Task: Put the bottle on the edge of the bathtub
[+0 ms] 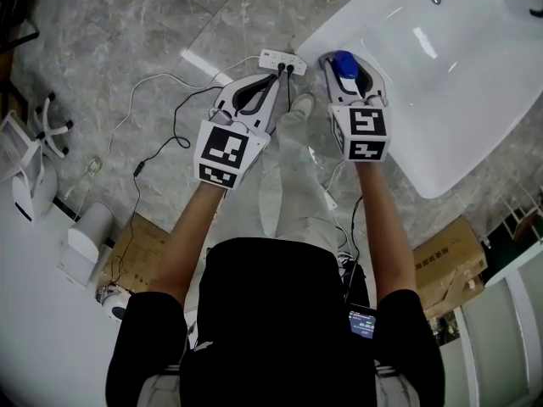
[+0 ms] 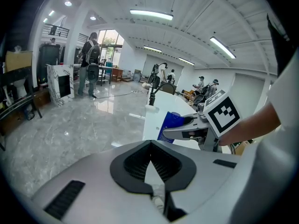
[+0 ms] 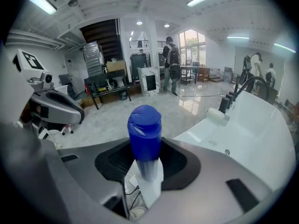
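The right claw (image 1: 348, 68) is clenched on a blue bottle (image 3: 145, 133), whose rounded cap stands up between the jaws in the right gripper view while the pads press on its sides. In the head view the bottle shows as a blue patch right of upper centre, held in the air over the near corner of the white bathtub (image 1: 475, 100), not resting on its rim. Just left of it, the left claw (image 1: 273, 79) has its jaw tips drawn together with nothing between them; the left gripper view shows the dark pads meeting at a point. Both claws carry cubes with square markers and sit side by side at the ends of the person's outstretched arms. The bathtub fills the upper right of the head view, and a dark faucet (image 3: 243, 94) stands at its far edge in the right gripper view. A white power strip (image 1: 282, 58) with black cables lies on the grey marble floor (image 1: 127, 41) just above the left claw's tips. Cardboard boxes (image 1: 445, 265) sit at the lower right.
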